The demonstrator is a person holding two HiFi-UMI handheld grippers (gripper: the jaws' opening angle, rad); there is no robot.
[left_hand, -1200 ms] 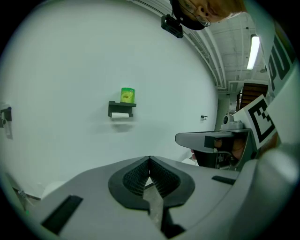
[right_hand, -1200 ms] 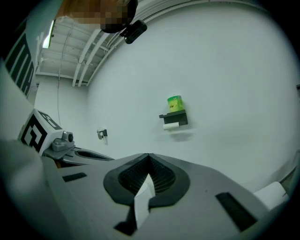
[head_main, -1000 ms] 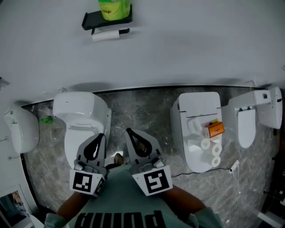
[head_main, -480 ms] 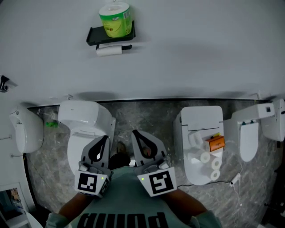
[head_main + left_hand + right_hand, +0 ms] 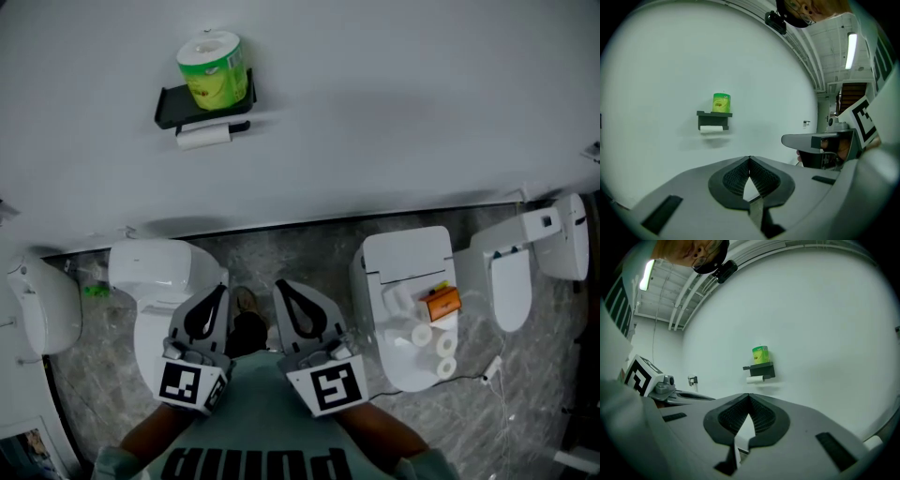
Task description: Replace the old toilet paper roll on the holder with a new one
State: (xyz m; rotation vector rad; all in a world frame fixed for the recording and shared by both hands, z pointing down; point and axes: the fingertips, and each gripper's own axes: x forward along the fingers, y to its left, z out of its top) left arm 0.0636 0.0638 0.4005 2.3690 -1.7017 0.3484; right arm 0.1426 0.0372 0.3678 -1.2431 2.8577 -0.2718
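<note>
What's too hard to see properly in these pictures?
- Print on the green wrapped roll: too small in every view.
- Paper left on the white roll under the shelf: too far away and too small to judge.
- Orange thing on the toilet, head view: too small to name.

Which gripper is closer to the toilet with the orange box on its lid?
Right. In the head view the right gripper is just left of that toilet; the left gripper is farther left, over another toilet.
</note>
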